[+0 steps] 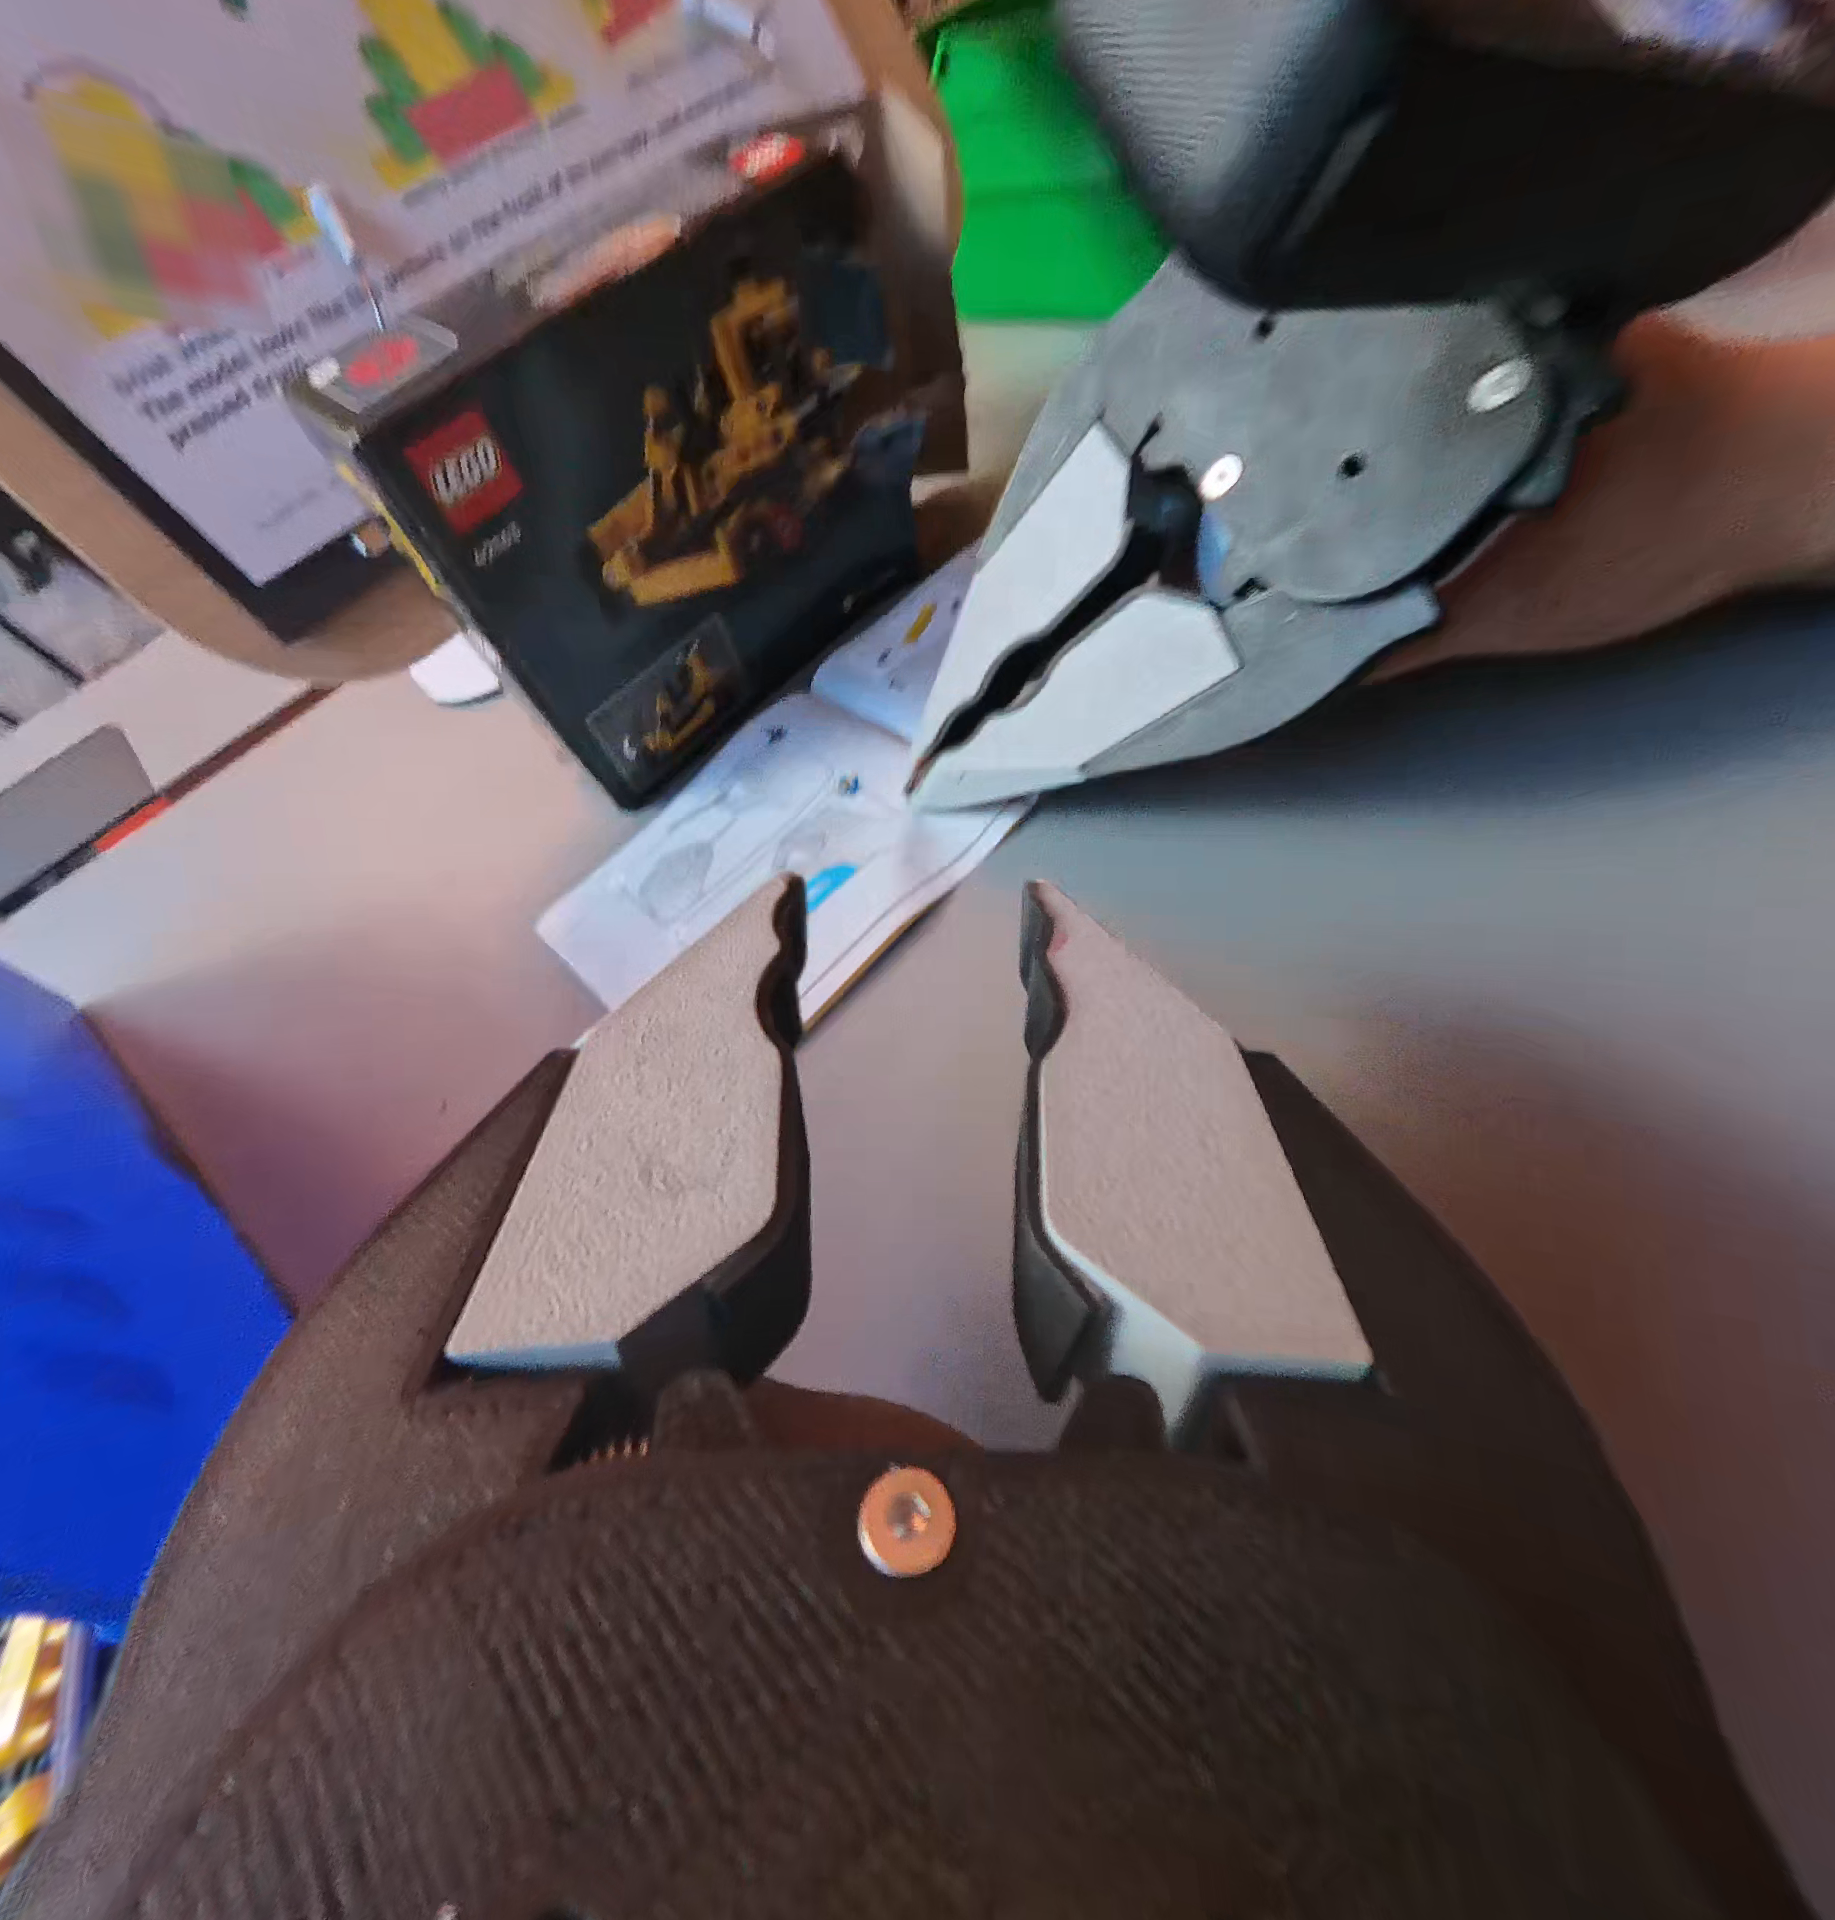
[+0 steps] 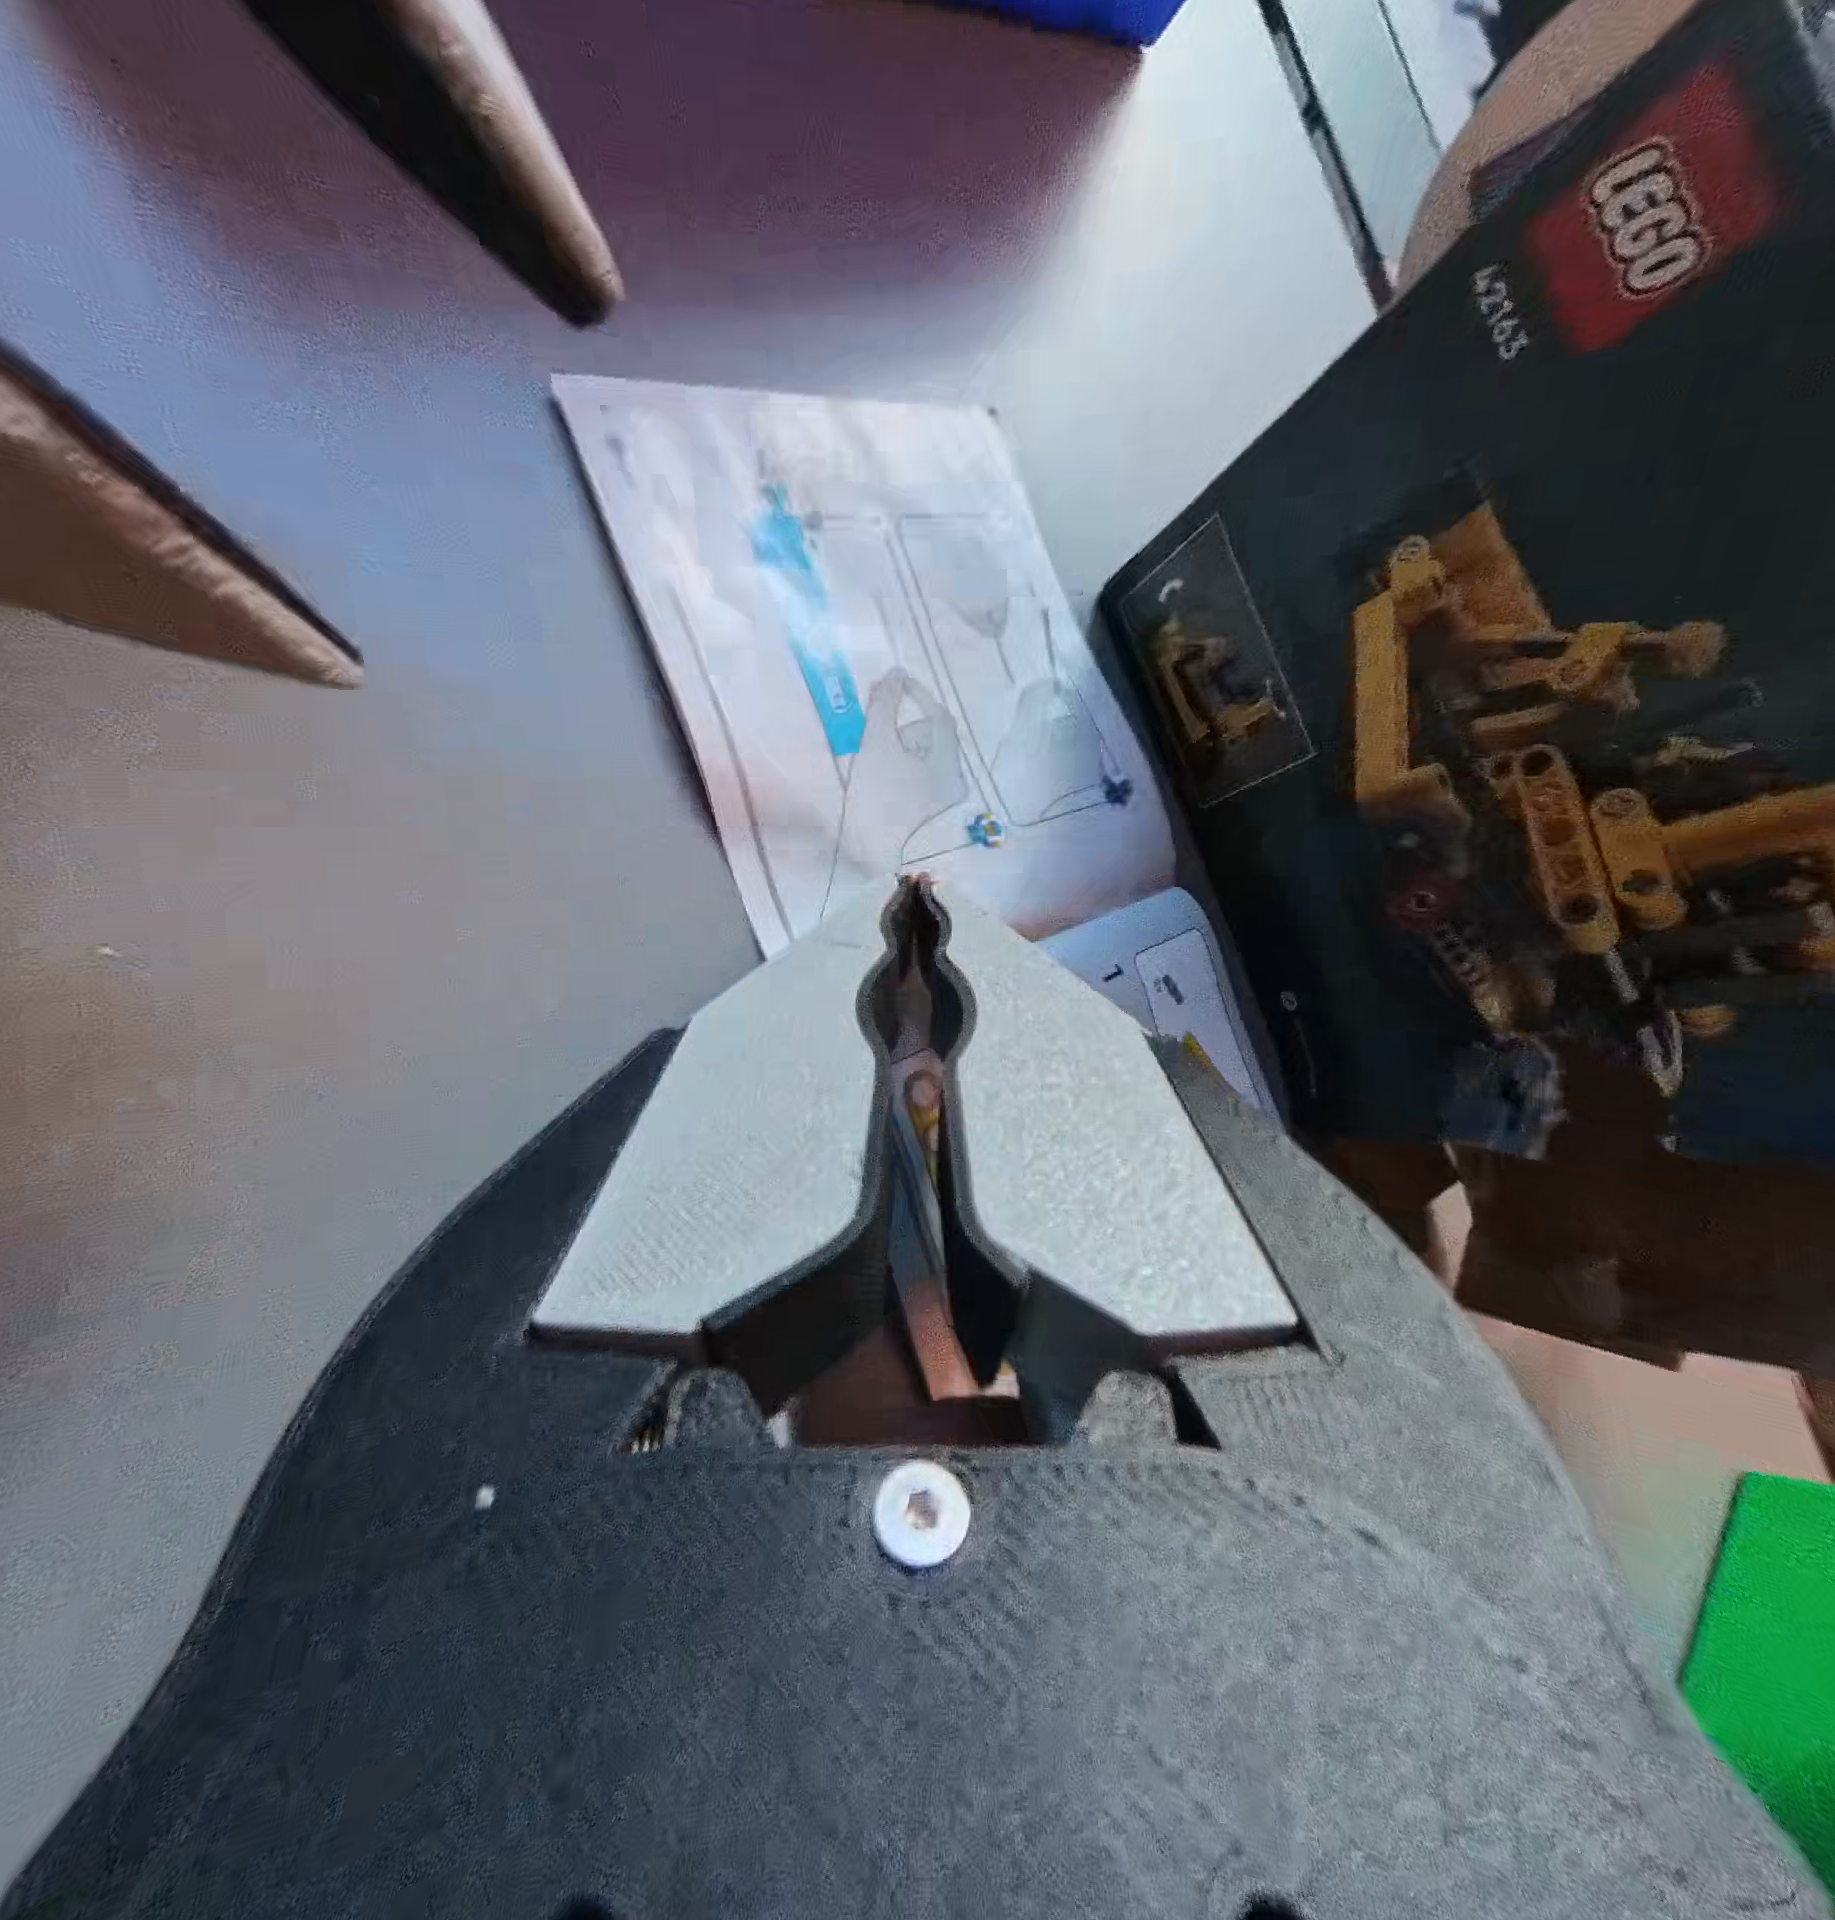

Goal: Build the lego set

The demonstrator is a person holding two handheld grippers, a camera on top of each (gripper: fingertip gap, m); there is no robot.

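Observation:
A black set box with a yellow vehicle pictured on it stands on the grey table. An open instruction booklet lies in front of it. My left gripper is open and empty, just short of the booklet's near edge. My right gripper is shut, and its tips touch the booklet near the fold. In the right wrist view the right gripper rests on the booklet, beside the box. I cannot tell whether it pinches a page. The left gripper shows at the upper left.
A blue object lies at the left, and something yellow and black sits at the bottom left. A green plate lies to the right. A poster of coloured bricks stands behind the box. A grey slab lies at the far left. The tips of one gripper are about 9 centimetres away from the tips of the other. About 30 centimetres separates my right fingertips from the green plate. Look for it in the left wrist view too.

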